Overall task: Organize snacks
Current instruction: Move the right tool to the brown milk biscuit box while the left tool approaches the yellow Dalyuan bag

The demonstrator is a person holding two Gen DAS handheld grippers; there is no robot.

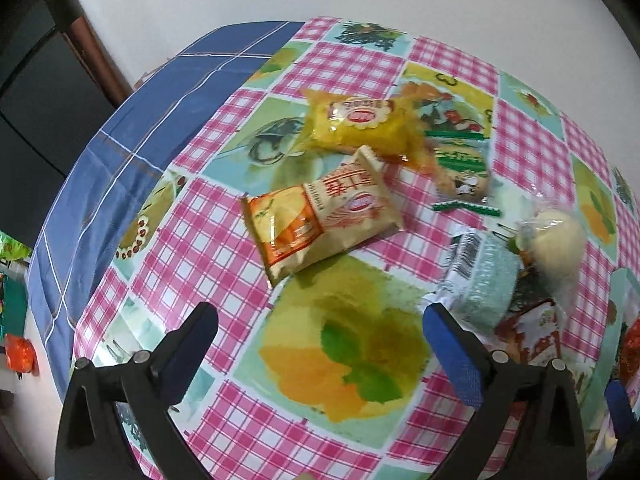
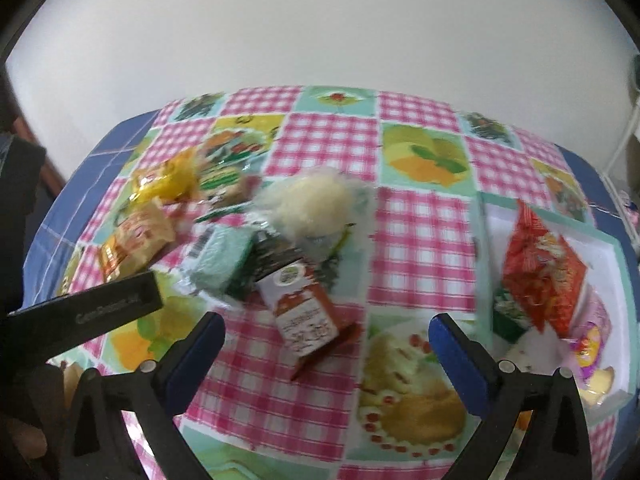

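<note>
The counter (image 1: pixel 224 420), covered in pink-checked, fruit-printed oilcloth, carries an orange-and-cream biscuit packet (image 1: pixel 324 220), a yellow snack packet (image 1: pixel 360 126), a pale-green wrapped pack (image 1: pixel 480 276) and a white tray (image 2: pixel 608 264).

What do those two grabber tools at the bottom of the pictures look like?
Both look alike. The left gripper and the right gripper each have a black frame with silver rivets and two black fingers lined with blue pads. The left one, seen from the right camera, carries faint pale lettering, too blurred to read.
</note>
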